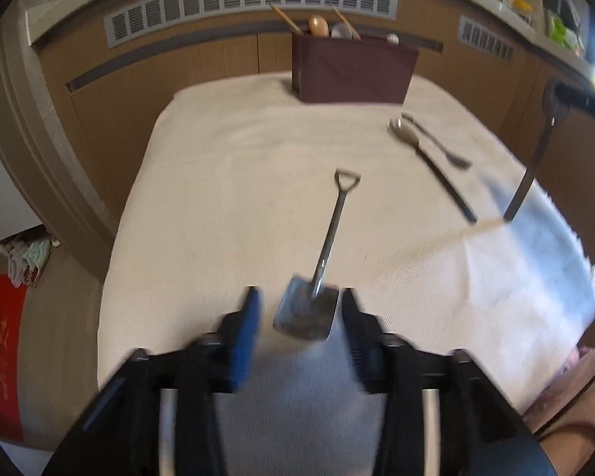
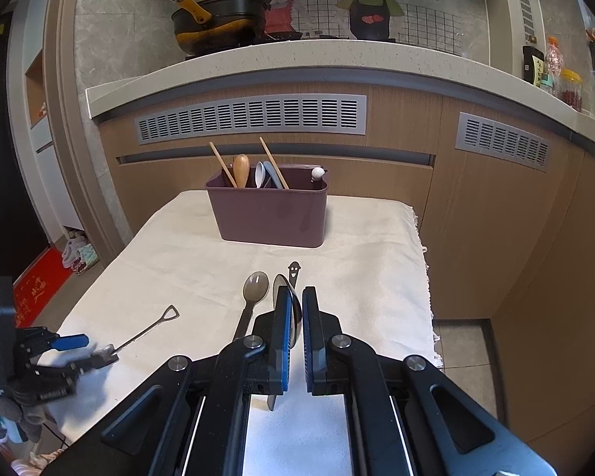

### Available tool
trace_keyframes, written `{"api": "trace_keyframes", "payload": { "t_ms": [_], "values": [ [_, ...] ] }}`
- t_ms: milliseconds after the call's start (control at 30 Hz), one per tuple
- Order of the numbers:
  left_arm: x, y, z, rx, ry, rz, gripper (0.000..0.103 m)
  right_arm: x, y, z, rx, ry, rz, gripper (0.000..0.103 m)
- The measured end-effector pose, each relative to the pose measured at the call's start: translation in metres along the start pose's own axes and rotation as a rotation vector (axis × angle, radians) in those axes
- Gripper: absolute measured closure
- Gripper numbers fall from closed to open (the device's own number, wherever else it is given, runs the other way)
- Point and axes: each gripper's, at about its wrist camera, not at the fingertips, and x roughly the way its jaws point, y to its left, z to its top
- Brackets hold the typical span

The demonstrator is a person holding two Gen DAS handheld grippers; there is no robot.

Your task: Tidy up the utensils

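— Holding anything in your right hand-held gripper (image 2: 295,297)?

— Yes. It is clamped tight on the bowl of a metal spoon (image 2: 294,317), lifted off the table (image 2: 178,246). The spoon's handle hangs down below the blue pads, and its tip shows under the left finger.

— And the left hand-held gripper (image 1: 299,291)?

— Its jaws stand about half open, low over the near part of the white cloth. The blade of the shovel-shaped spoon (image 1: 329,238) sits between the fingers, close against the right one. The picture is blurred there, so I cannot tell whether that finger touches it. The pads are not pressing it from both sides. Its handle runs away from me, with the triangular grip at the far end.

— What else lies on the table?

— A grey spoon (image 2: 256,283) with a dark handle lies just left of my right fingers, bowl toward the far side. A slim smiley-ended utensil (image 2: 294,269) lies just beside it; most of it is hidden behind my right hand-held gripper.

— Where is the holder?

— The maroon utensil holder (image 2: 269,218) stands upright at the far edge of the table, in front of the wooden cabinet. Chopsticks, a wooden spoon and some pale spoons stick out of its left part, and one white knob out of its right corner.
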Motion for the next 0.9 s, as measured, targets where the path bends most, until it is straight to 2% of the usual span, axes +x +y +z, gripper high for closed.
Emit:
{"api": "trace_keyframes", "payload": {
  "t_ms": [133, 233, 267, 333, 433, 533, 767, 900],
  "values": [
    [0.007, 0.0, -0.014, -0.025, 0.023, -0.007, 0.046, 0.001, 0.001, -0.001, -0.002, 0.001, 0.003, 0.098],
    [0.011, -0.004, -0.013, -0.034, -0.008, 0.022, 0.047, 0.001, 0.003, -0.001, -0.006, 0.001, 0.004, 0.097],
    [0.011, -0.005, -0.011, -0.033, -0.016, 0.024, 0.049, 0.0, 0.003, -0.001, -0.007, 0.0, 0.005, 0.097],
    [0.014, -0.007, -0.007, -0.031, -0.033, 0.019, 0.066, 0.0, 0.003, -0.002, -0.006, 0.001, 0.002, 0.097],
    [0.014, -0.009, -0.002, -0.031, -0.042, 0.014, 0.071, -0.001, 0.002, -0.002, -0.006, 0.002, -0.002, 0.097],
    [0.007, -0.009, 0.001, -0.034, -0.066, 0.015, 0.071, -0.001, 0.001, -0.002, -0.005, 0.003, -0.004, 0.097],
    [-0.028, -0.011, 0.025, -0.03, -0.198, 0.033, 0.072, 0.0, 0.001, -0.002, -0.002, 0.002, 0.004, 0.097],
    [-0.031, -0.014, 0.05, -0.015, -0.258, 0.037, 0.077, 0.0, 0.001, -0.002, -0.002, 0.001, 0.002, 0.097]
  ]
}}
